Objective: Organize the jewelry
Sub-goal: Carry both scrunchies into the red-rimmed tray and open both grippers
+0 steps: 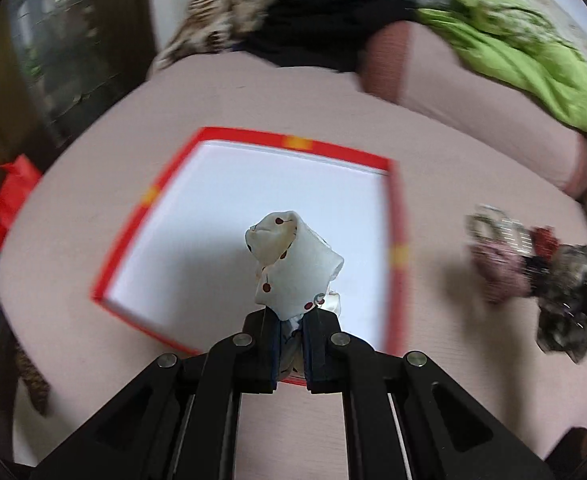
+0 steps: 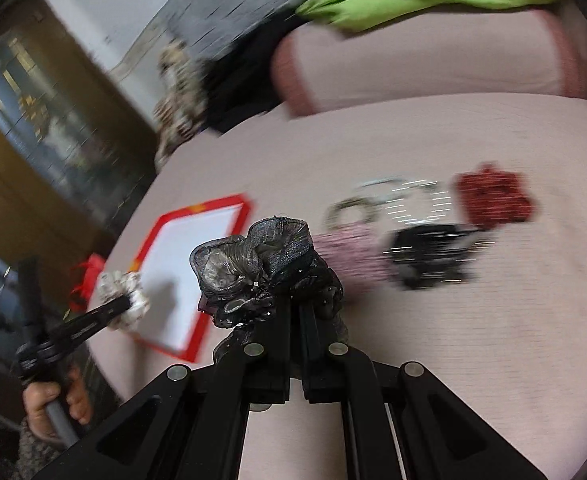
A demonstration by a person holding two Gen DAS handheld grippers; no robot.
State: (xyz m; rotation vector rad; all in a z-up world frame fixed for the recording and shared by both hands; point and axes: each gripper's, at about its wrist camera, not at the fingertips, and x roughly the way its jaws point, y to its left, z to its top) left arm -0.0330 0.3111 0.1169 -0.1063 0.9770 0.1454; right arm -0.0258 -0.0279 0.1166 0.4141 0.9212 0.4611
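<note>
Clamped in the left gripper, a cherry-print scrunchie hangs over the red-rimmed box. Right gripper pinches a grey organza scrunchie, box at ten o'clock. Best lower each inside the rim before releasing, one after another.

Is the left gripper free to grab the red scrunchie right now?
Probably not: the left gripper is shut on a white scrunchie, and the red scrunchie lies beyond the right gripper.
</note>
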